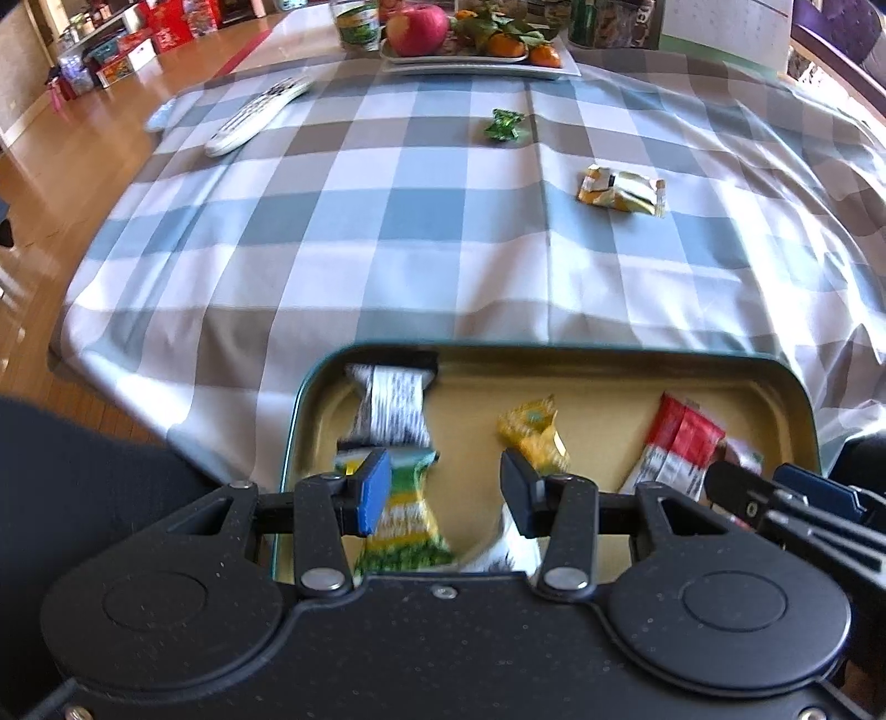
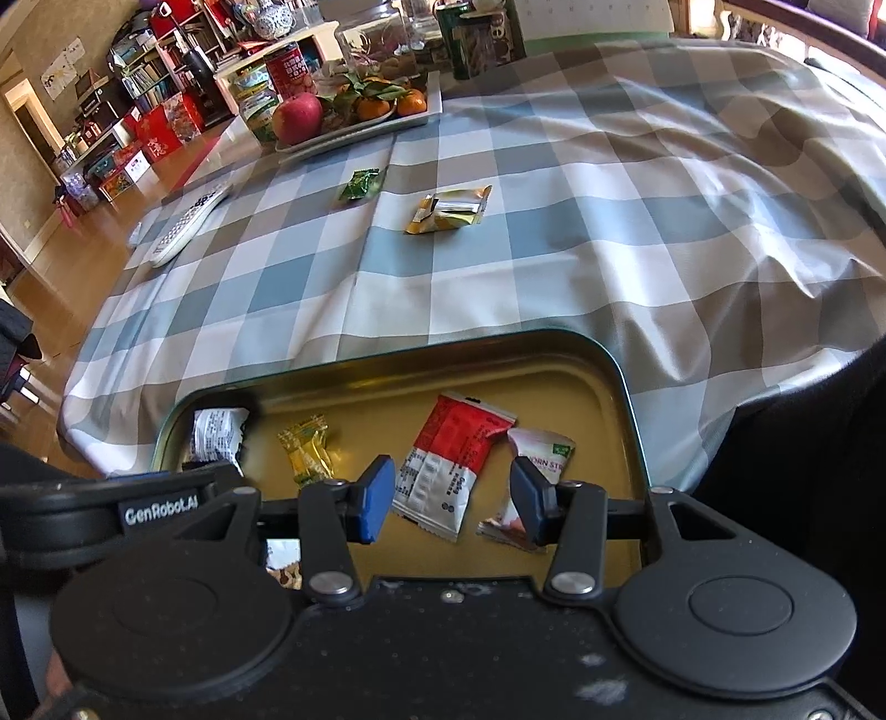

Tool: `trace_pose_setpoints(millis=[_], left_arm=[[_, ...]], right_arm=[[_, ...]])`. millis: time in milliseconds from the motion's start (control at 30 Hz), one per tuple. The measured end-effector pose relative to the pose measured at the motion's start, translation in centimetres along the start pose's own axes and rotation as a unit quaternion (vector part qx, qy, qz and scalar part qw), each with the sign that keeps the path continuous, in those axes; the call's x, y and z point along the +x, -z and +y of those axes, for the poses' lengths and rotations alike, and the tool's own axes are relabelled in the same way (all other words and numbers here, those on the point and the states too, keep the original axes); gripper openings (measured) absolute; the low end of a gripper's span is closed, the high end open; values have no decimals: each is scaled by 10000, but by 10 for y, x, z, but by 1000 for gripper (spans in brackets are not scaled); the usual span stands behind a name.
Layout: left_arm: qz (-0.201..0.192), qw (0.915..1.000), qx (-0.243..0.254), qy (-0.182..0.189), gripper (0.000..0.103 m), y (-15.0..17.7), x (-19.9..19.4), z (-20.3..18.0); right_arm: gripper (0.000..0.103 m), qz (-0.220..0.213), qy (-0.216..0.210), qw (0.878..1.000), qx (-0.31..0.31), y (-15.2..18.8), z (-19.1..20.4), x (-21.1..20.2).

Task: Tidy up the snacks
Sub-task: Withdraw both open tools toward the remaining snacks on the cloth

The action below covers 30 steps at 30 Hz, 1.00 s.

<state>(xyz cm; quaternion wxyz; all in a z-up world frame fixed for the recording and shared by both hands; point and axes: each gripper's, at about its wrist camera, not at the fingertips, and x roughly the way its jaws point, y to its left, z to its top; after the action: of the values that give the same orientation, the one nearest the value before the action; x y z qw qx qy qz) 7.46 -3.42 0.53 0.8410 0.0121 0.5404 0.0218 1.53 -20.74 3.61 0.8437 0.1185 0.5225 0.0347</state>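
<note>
Yellow snack packet (image 2: 448,209) on checked tablecloth (image 2: 609,232) — light, crinkly, slippery foil, likeliest pinched across its middle; left gripper (image 1: 443,490) and right gripper (image 2: 451,498) both spread, empty, over the tin tray (image 2: 620,387).

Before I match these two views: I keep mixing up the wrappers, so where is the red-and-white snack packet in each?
Left wrist: red-and-white packet, lower right, inside the tin.
Right wrist: packet, lower centre, just beyond the open right gripper.
Shared landmark: apple.

Tin (image 2: 620,387) holds snacks; two packets (image 1: 621,190) on cloth.
</note>
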Motion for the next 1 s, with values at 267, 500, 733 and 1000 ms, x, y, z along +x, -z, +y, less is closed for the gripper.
trace_pose_setpoints(millis=[267,500,733,1000], left_arm=[[-70,9999,130,81,53,-51,1,-3],[-201,9996,205,43,53,-101,9,-5],[-139,9996,219,86,53,-147,30,-4],[-67,9999,82,127,53,-193,58,1]], right_arm=[[51,50,-135,9998,-102,-40,3,4],[51,-15,-6,9992,-406,-85,9,21],[51,-39,181,9969,-762,-131,14,46],[53,112,228,9941,-1057,-182,16,81]])
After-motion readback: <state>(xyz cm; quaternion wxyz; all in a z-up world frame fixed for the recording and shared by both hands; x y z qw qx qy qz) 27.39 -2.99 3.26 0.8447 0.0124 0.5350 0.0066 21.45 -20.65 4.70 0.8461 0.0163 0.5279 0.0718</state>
